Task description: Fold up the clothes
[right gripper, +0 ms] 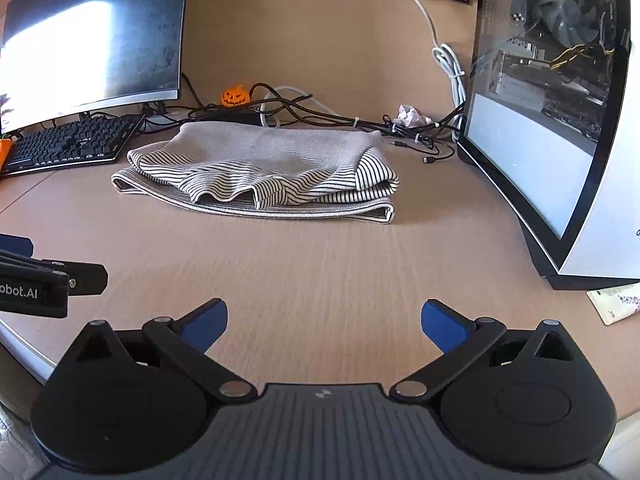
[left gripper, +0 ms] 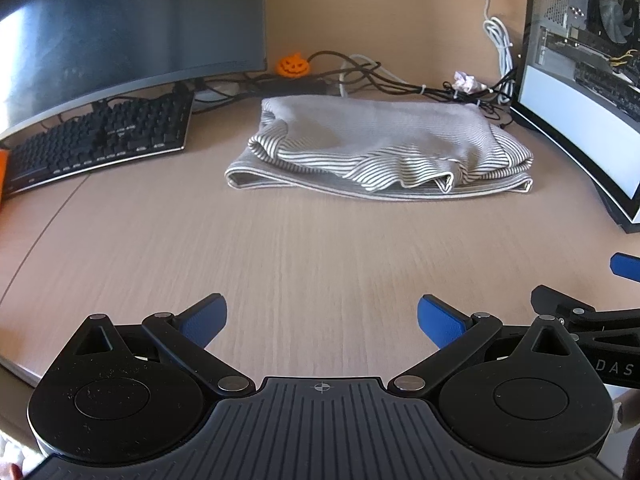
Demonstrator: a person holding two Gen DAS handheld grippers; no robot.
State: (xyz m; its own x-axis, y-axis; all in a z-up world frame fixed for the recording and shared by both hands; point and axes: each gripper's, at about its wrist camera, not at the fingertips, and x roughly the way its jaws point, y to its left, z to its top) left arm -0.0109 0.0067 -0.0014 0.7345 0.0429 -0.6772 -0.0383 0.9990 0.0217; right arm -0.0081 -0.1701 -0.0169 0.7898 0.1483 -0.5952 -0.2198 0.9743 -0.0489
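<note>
A grey and black-and-white striped garment (left gripper: 380, 148) (right gripper: 260, 172) lies folded in a loose stack on the wooden desk, well ahead of both grippers. My left gripper (left gripper: 322, 320) is open above the near part of the desk, with nothing between its blue pads. My right gripper (right gripper: 324, 322) is open too, and holds nothing. Each gripper shows at the edge of the other's view: the right one (left gripper: 624, 268) at the far right, the left one (right gripper: 16, 244) at the far left. Neither touches the cloth.
A black keyboard (left gripper: 100, 140) and a curved monitor (left gripper: 120, 20) stand at the left. A computer case (right gripper: 560, 120) with a glass side fills the right. Tangled cables (right gripper: 320, 116), an orange pumpkin figure (left gripper: 293, 65) and crumpled paper (right gripper: 408, 114) lie behind the garment.
</note>
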